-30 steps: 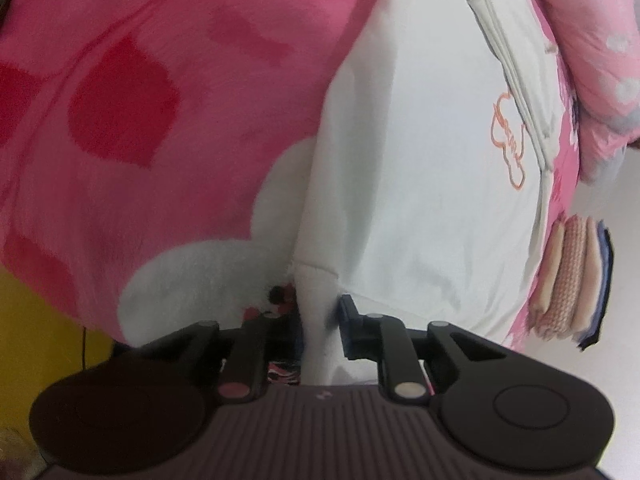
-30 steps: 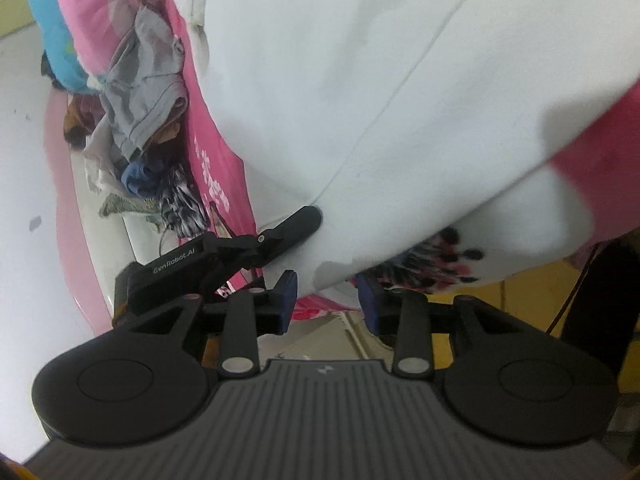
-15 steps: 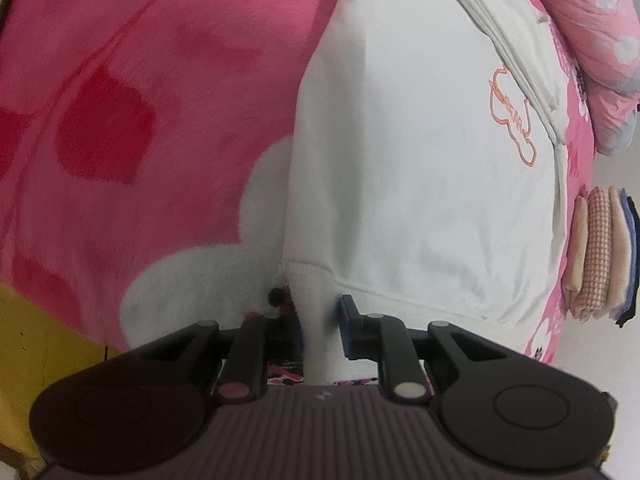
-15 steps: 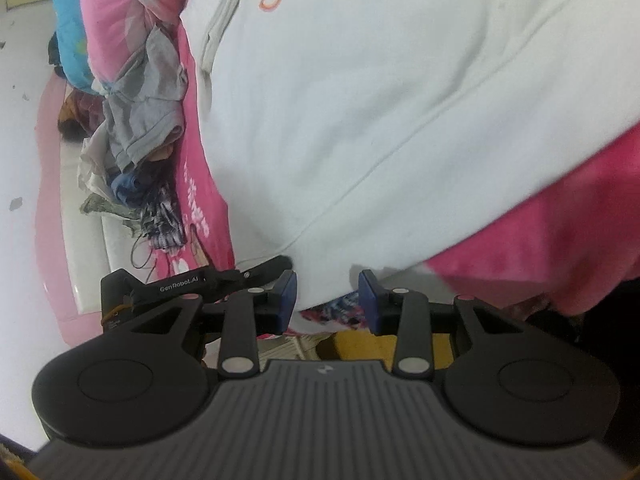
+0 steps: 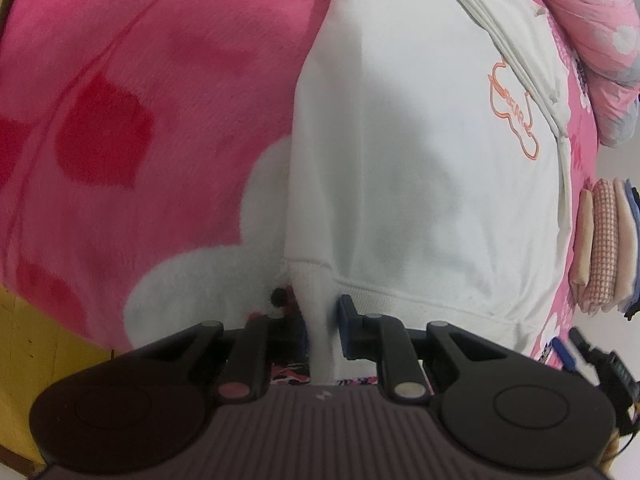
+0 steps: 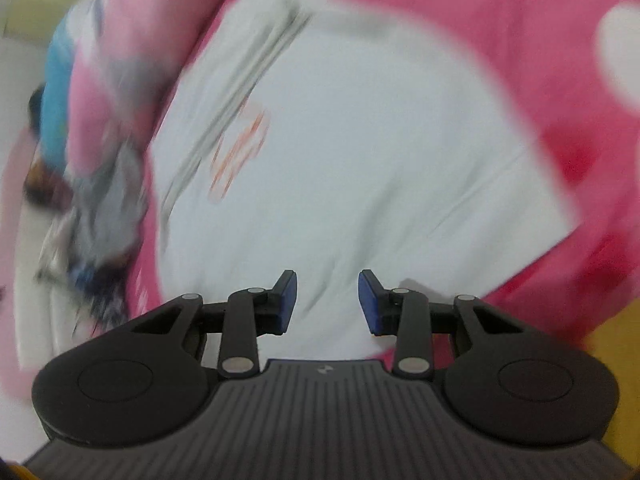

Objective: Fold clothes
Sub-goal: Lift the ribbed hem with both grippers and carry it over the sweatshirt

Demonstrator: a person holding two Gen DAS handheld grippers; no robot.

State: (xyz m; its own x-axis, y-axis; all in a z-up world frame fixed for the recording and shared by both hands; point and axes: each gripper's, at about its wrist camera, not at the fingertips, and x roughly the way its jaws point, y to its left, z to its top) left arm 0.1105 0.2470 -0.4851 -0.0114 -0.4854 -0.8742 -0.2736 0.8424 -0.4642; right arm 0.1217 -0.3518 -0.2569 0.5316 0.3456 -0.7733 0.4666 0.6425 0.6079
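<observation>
A white top with an orange outline print (image 5: 420, 180) lies spread on a pink fleece blanket (image 5: 160, 80). My left gripper (image 5: 322, 320) is shut on the ribbed hem at the garment's near left corner, and a fold of white cloth stands up between its pads. The right wrist view is blurred by motion. There my right gripper (image 6: 327, 300) hangs open above the white top (image 6: 360, 160), with nothing between its blue pads (image 6: 370, 304).
A stack of folded clothes (image 5: 604, 244) sits on the blanket's right edge. A pink padded quilt (image 5: 592, 20) lies at the far right. A loose heap of clothes (image 6: 96, 200) lies left of the top. A yellow surface (image 5: 24, 340) shows below the blanket.
My right gripper has swung up and away from the hem and now looks over the whole garment. My left gripper keeps its hold on the hem corner and has turned slightly.
</observation>
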